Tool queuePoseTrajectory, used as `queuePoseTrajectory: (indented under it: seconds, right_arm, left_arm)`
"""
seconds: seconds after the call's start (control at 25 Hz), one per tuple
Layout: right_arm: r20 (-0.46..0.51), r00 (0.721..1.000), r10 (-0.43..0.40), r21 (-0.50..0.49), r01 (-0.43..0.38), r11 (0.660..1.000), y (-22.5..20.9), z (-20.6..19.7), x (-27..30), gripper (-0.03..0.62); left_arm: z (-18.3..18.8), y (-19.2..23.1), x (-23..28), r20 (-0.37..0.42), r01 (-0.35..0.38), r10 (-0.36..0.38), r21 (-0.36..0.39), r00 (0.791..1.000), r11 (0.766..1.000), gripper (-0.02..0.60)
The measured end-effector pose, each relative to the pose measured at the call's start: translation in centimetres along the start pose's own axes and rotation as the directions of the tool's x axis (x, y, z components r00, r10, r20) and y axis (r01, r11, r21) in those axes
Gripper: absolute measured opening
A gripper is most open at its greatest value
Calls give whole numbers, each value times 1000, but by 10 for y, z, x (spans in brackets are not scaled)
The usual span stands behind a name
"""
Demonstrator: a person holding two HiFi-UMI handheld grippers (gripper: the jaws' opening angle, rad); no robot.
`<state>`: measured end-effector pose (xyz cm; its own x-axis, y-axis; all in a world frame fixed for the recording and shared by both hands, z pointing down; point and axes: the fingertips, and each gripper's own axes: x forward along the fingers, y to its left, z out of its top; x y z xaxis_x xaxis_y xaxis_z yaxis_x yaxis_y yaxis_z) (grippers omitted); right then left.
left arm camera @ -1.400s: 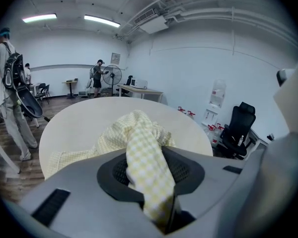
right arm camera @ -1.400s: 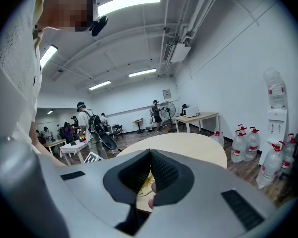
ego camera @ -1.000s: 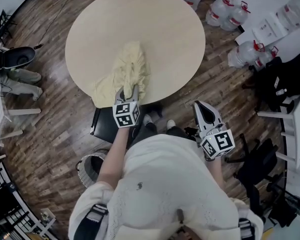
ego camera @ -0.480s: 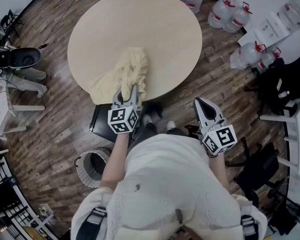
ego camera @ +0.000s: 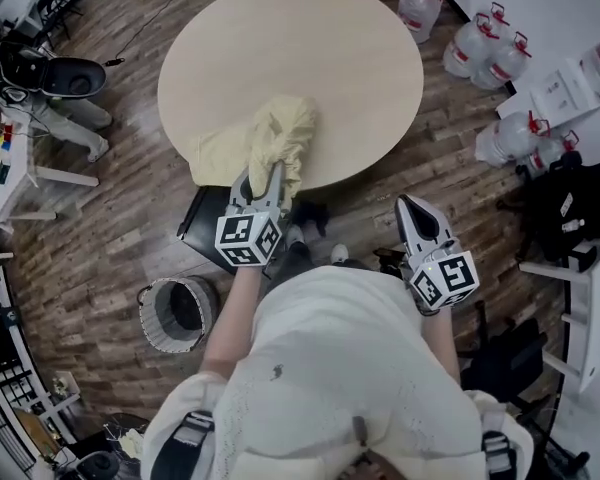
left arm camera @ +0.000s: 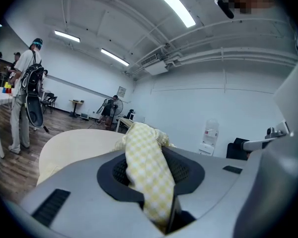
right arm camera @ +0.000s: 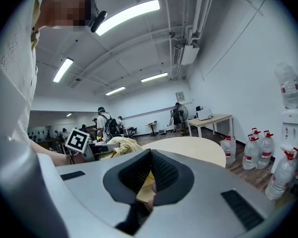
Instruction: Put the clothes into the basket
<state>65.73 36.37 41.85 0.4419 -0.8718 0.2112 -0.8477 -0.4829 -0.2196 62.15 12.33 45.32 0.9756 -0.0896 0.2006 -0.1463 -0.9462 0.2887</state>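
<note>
Nearest: the operator's white top (ego camera: 350, 368) fills the lower head view.

Left gripper (ego camera: 264, 175): at the near edge of the desk (ego camera: 310, 38). Its jaws are clamped on the near end of the yellow checked cloth (ego camera: 282, 136). In the left gripper view the fabric fills the gap between the pads and bulges out above them.

Right gripper (ego camera: 408, 206): off the desk's near right side, over the floor (ego camera: 110, 238), well apart from the cloth. Jaws together at the tips with nothing between them. A narrow slit behind the tips shows only the desk top.

Cloth: lies on the near part of the desk.
- Gathered into a bunched ridge whose long axis runs from the left jaws straight away from the operator, toward the desk centre.
- The far end is a rounded heap.
- A flatter flap (ego camera: 215, 153) spreads left along the desk edge.

Basket (ego camera: 152, 308): round, woven, upright on the floor at the operator's left. It is beside a black seat (ego camera: 202, 236) that sits partly under the desk edge, and well apart from the cloth.

Surface: round, pale tan desk top, bare beyond the cloth.

Room:
- Dark wood-plank floor.
- Water bottles (ego camera: 492, 48) clustered on the floor past the desk's far right.
- The left gripper view shows a person with a backpack (left arm camera: 26, 83) standing at far left.
- White walls, and strip lights (left arm camera: 171, 4) on the ceiling.
</note>
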Motion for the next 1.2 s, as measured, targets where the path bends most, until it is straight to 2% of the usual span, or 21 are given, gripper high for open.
queuePoseTrajectory:
  seconds: [0.2,0.48,0.84,1.2]
  right_arm:
    - [-5,999,35,-6,-35,999,-1,-3,-19,9]
    - [-6,996,92,-1,-92,996,9,-8,-31,9]
    - [-8,981,195,-40,-195,980,11,-7,-44,9]
    - [-22,953,303,-62,-304,951,22,-3,-38,9]
  left_arm:
    - [14,-20,-28,64,-27,27,-6,998,1000,135]
    - [49,-44,-73,167,-42,34,48,985,998,135]
    - [74,-73,-118,275,-97,79,51,958,994,135]
    - [89,-76,-166,338,-210,189,27,922,977,135]
